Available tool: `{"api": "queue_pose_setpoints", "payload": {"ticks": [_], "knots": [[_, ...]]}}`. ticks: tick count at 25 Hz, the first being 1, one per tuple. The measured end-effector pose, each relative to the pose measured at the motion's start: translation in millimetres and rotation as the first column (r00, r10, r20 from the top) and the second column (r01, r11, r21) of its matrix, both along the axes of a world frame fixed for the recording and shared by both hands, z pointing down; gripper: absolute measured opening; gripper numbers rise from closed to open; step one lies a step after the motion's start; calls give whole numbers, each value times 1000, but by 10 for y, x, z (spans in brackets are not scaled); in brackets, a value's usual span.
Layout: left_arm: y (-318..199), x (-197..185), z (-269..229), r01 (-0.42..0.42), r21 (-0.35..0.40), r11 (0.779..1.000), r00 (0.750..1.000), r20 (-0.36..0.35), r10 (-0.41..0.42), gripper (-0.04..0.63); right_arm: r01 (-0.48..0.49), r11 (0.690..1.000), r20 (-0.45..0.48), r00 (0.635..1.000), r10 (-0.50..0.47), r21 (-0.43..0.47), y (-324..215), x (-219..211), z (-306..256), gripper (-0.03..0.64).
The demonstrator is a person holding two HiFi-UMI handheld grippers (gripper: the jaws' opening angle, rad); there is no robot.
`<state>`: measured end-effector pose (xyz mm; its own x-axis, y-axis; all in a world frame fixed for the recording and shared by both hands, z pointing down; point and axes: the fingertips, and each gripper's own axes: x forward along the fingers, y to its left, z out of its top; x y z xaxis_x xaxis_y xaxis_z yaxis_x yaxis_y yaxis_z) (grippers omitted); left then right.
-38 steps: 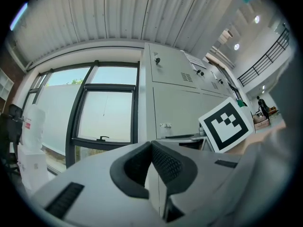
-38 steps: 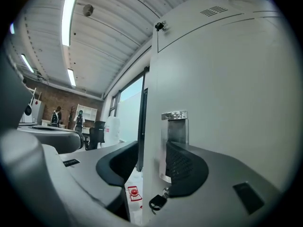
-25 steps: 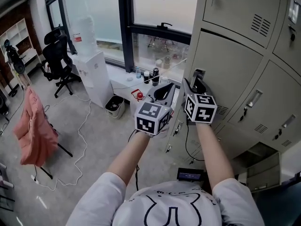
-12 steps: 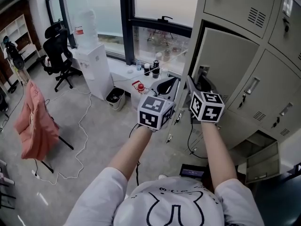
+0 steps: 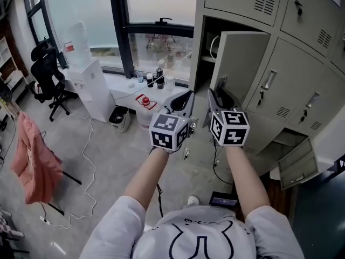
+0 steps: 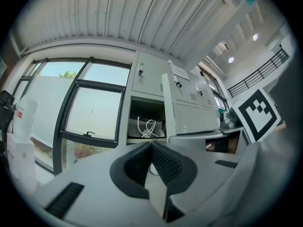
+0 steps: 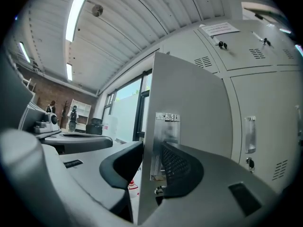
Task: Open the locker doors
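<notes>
R gripper (image 5: 218,94) clamped on locker door (image 5: 242,63).
My R jaws just closed onto door's free edge by handle plate (image 7: 166,126); door stands ajar off lockers (image 5: 307,53). L gripper (image 5: 181,99) alongside, jaws together, empty.

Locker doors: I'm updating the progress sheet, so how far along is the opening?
Done: one door stands open. In hand: the right claw, its jaws just closing, grips that door's edge. Left: the neighbouring doors are shut; the left claw is shut, empty.
</notes>
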<state>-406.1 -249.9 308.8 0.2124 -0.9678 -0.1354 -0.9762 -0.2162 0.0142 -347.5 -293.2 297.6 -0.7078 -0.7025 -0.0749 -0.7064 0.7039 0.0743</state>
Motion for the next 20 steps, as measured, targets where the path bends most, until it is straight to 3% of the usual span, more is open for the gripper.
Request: {"api": "queue_pose_setpoints", "payload": {"ticks": [11,20], "knots": [[15,338,-40,-55,15,998,998,34,55,15,14,998,-51,999,-11,67,205,403,4,140],[53,736,-12,-75,15,997,997,-3,75,14,22,986,-125,992,-2,164,409,879,-21,146]]}}
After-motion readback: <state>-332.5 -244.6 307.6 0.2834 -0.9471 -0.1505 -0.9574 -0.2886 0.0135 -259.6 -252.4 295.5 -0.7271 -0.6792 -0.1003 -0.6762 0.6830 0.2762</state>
